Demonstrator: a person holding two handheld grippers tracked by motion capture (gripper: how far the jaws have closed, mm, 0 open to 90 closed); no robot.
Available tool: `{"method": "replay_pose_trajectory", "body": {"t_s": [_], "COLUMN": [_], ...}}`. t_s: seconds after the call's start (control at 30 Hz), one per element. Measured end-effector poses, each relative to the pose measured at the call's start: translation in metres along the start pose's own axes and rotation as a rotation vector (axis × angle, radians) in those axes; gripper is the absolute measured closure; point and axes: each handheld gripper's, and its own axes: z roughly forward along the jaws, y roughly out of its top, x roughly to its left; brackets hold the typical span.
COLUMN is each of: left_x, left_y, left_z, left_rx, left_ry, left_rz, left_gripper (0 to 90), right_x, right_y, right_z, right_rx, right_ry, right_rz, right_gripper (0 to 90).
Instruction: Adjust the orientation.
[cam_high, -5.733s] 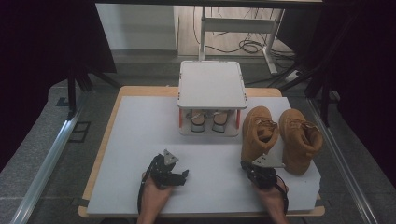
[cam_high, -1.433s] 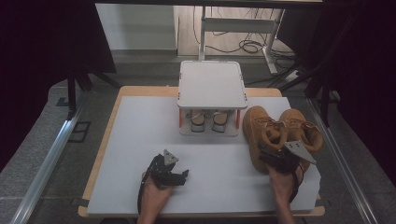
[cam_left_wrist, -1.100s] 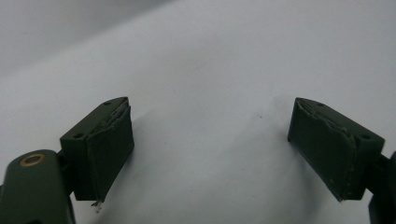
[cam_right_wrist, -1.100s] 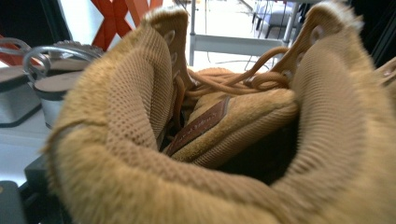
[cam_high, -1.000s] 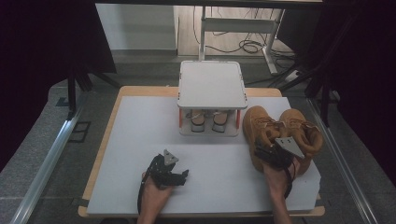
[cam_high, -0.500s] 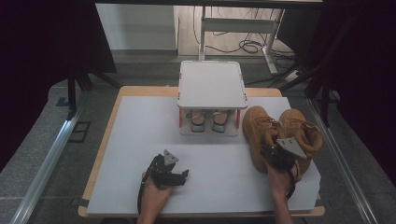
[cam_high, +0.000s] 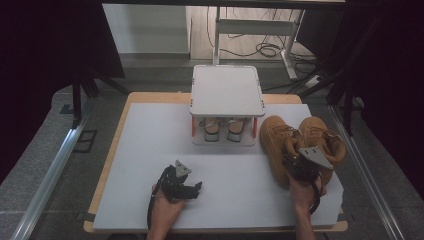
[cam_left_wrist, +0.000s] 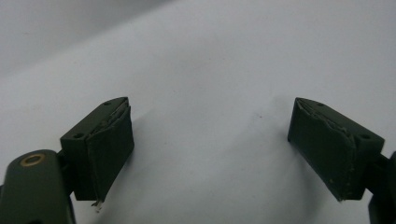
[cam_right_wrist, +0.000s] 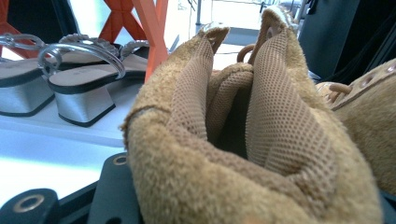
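Right hand-held gripper (cam_high: 295, 162) clamped on heel collar of left tan boot (cam_high: 276, 142) (collar squeezed), left hand-held gripper (cam_high: 186, 186) jaws apart over white tabletop (cam_high: 150, 135).

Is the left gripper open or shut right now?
Open. In the left gripper view the left gripper's two black pads stand wide apart with bare white table between them, holding nothing.
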Motion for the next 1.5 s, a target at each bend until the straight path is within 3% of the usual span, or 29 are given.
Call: {"method": "replay_pose_trajectory", "body": {"t_s": [0.3,0.8,1.5], "left_x": [0.0,0.0,0.0], "left_y": [0.0,0.0,0.0], "left_z": [0.0,0.0,0.0], "left_rx": [0.001,-0.002,0.0], "left_ry": [0.0,0.0,-0.001], "left_rz": [0.0,-0.003,-0.003], "left_gripper": [14.2,14.2,14.1], "right_x": [-0.001,-0.003,-0.013], "right_y": [0.009,0.03,0.062], "right_z": [-0.009,-0.029,-0.042], "right_rx": [-0.002,-0.097,-0.159], "right_ry": [0.024,0.025,0.005], "right_rz": [-0.005,-0.008,0.008], "right_gripper": [50.9,51.0,50.9]}}
